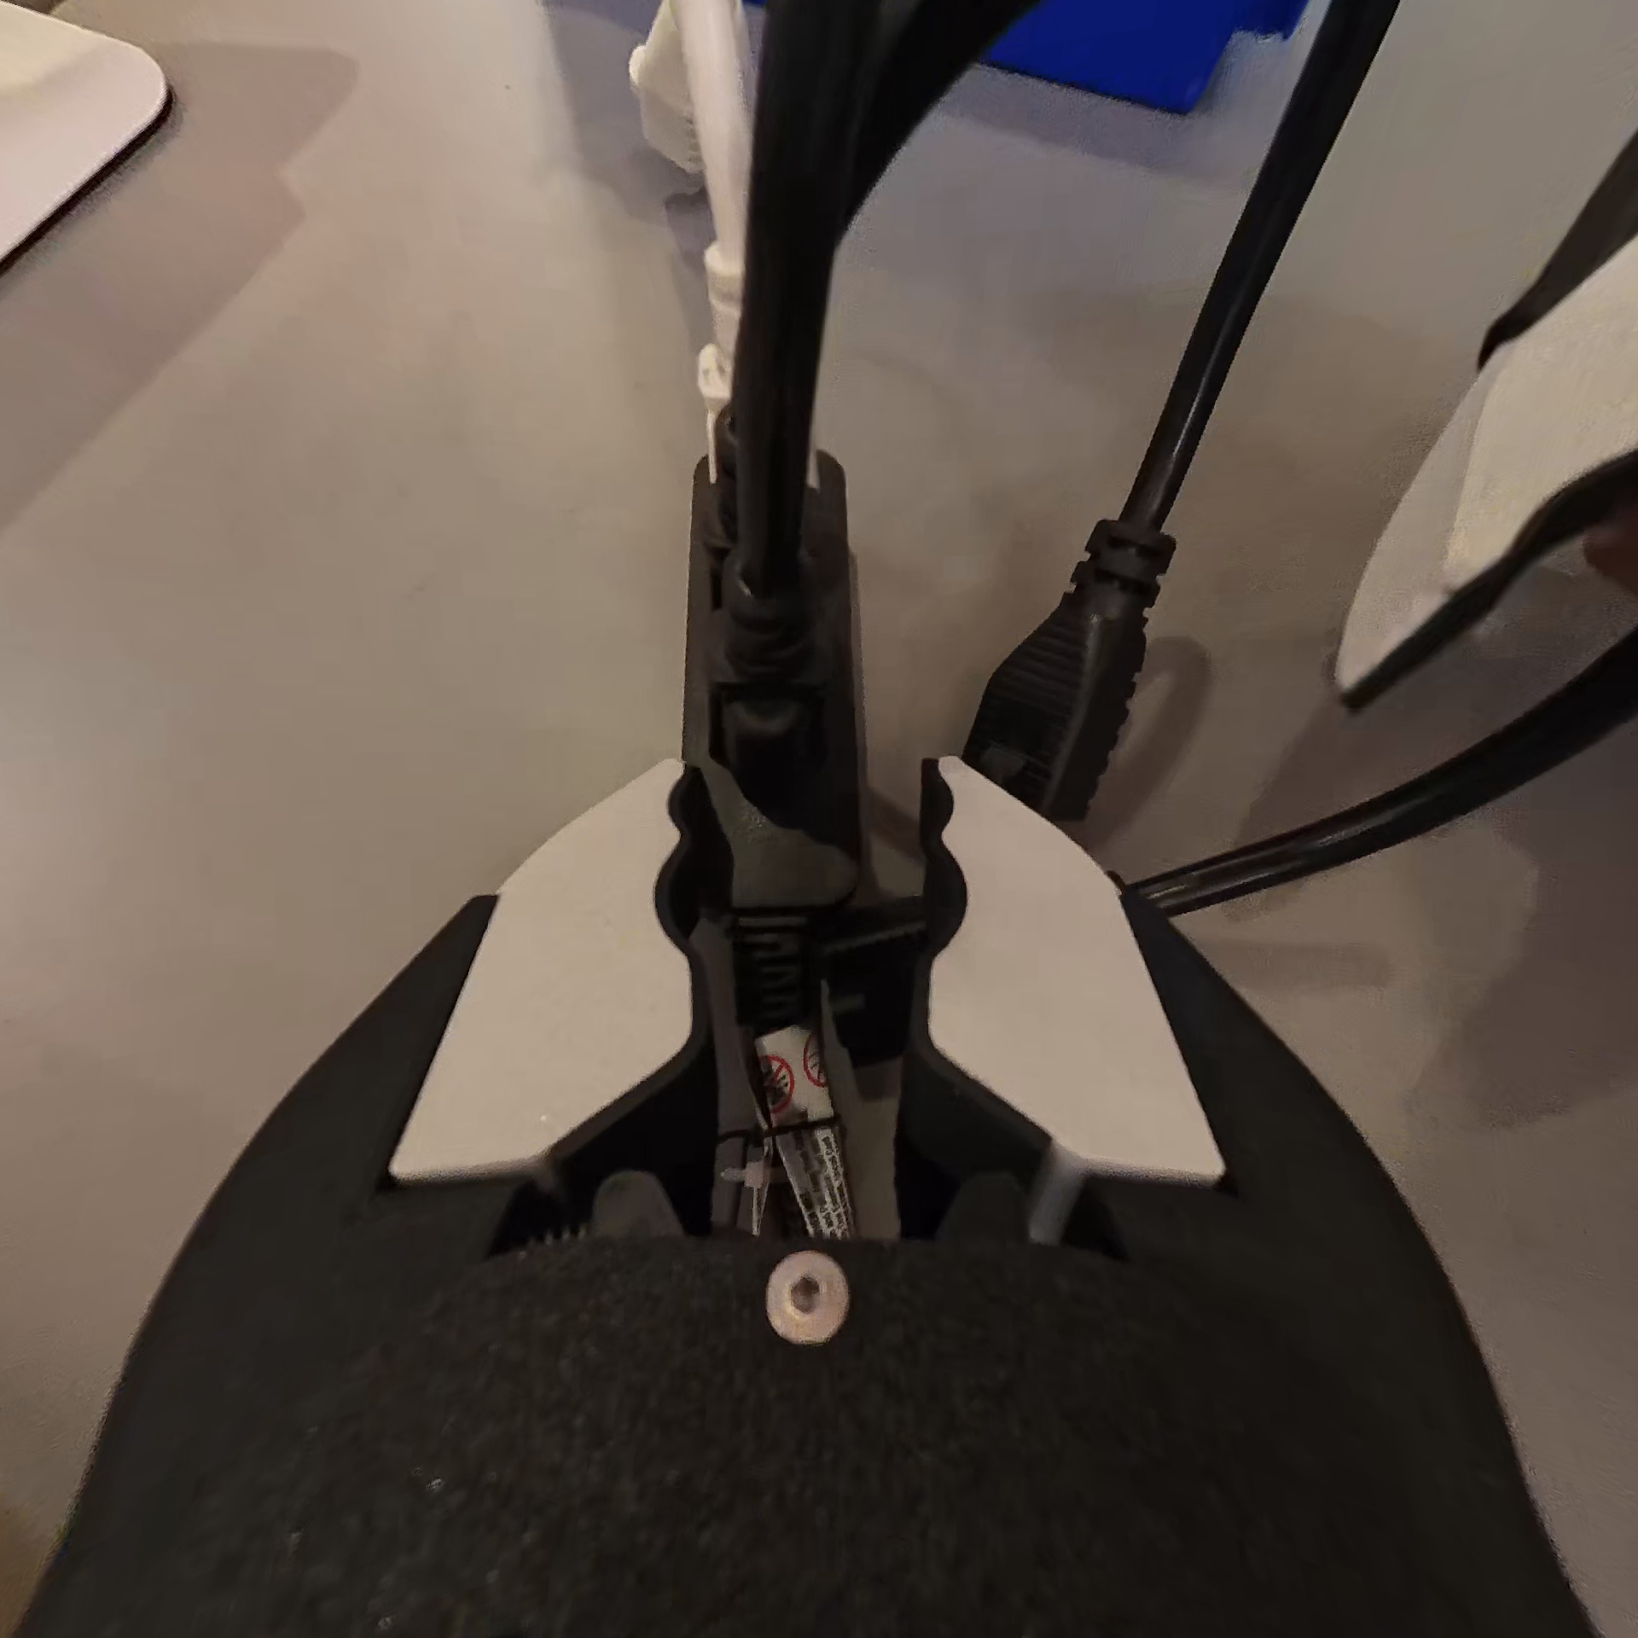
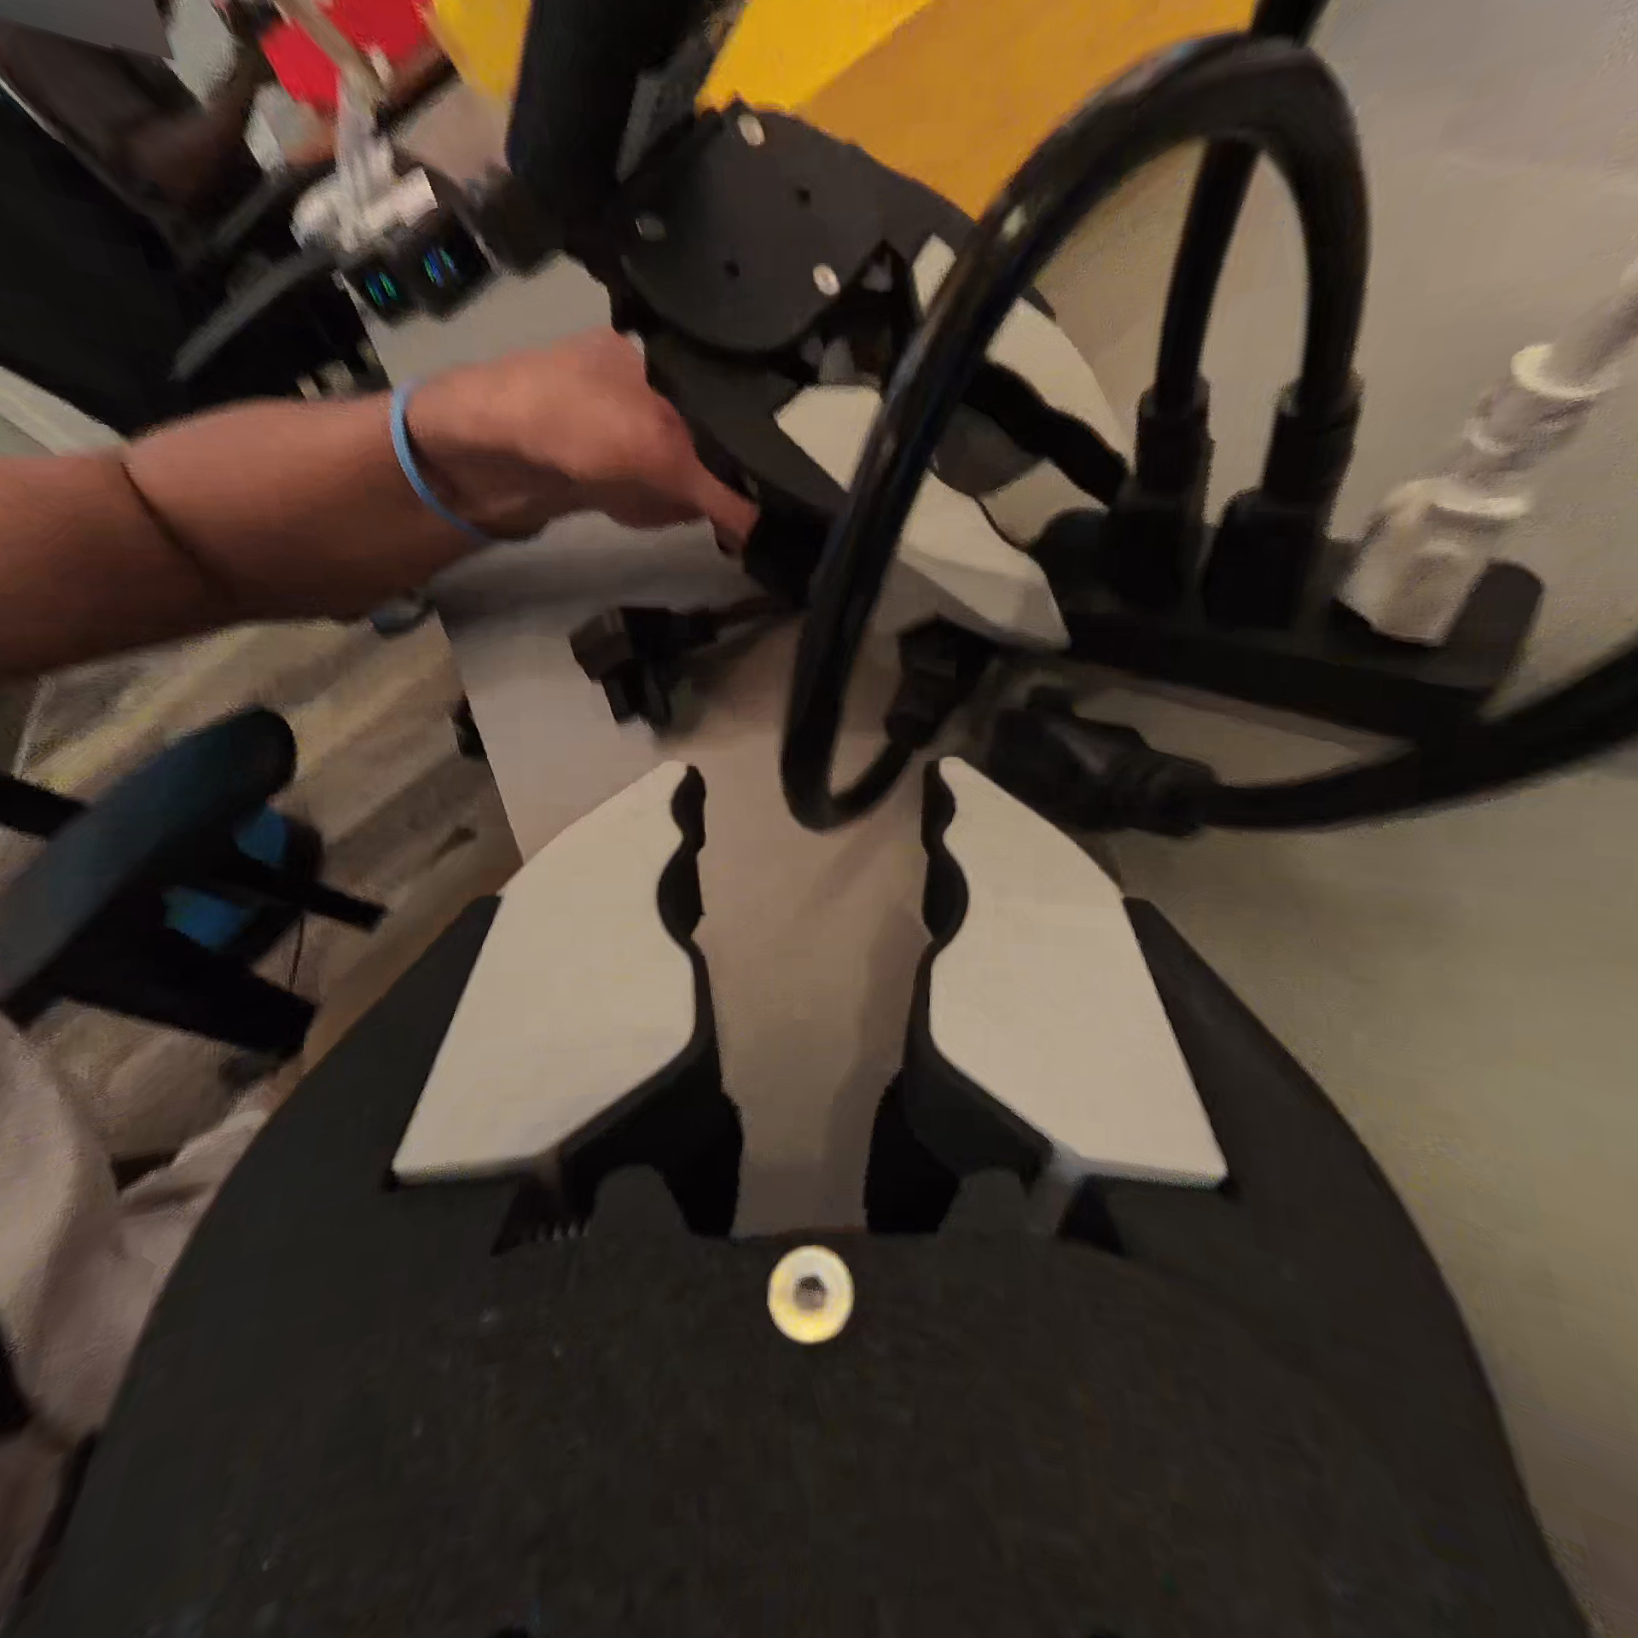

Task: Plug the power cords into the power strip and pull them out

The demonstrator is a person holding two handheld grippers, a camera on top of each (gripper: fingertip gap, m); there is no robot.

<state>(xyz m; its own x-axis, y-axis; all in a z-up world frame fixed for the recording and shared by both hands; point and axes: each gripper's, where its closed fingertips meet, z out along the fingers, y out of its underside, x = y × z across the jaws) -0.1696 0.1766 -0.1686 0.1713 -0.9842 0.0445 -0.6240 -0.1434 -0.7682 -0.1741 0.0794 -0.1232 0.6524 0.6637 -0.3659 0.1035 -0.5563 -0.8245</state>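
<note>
A black power strip [image 1: 838,620] lies on the grey table, seen end-on in the left wrist view. Black plugs [image 1: 762,638] and a white plug [image 1: 722,292] stand in it. My left gripper [image 1: 802,780] is open and straddles the strip's near end. A loose black plug [image 1: 1064,674] lies on the table right of the strip. In the right wrist view the strip [image 2: 1329,656] carries two black plugs [image 2: 1170,496] and the white plug [image 2: 1418,549]. My right gripper [image 2: 811,780] is open and empty, with a black cord loop [image 2: 851,576] just past its tips.
A person's hand [image 2: 532,443] holds the left gripper [image 2: 931,532] over the strip. A yellow box [image 2: 931,80] and a blue object [image 1: 1108,53] stand behind. A white pad [image 1: 62,133] lies far left. A dark chair [image 2: 159,842] stands beyond the table's left edge. Both grippers' tips are roughly 30 cm from the blue object [image 1: 1108,53].
</note>
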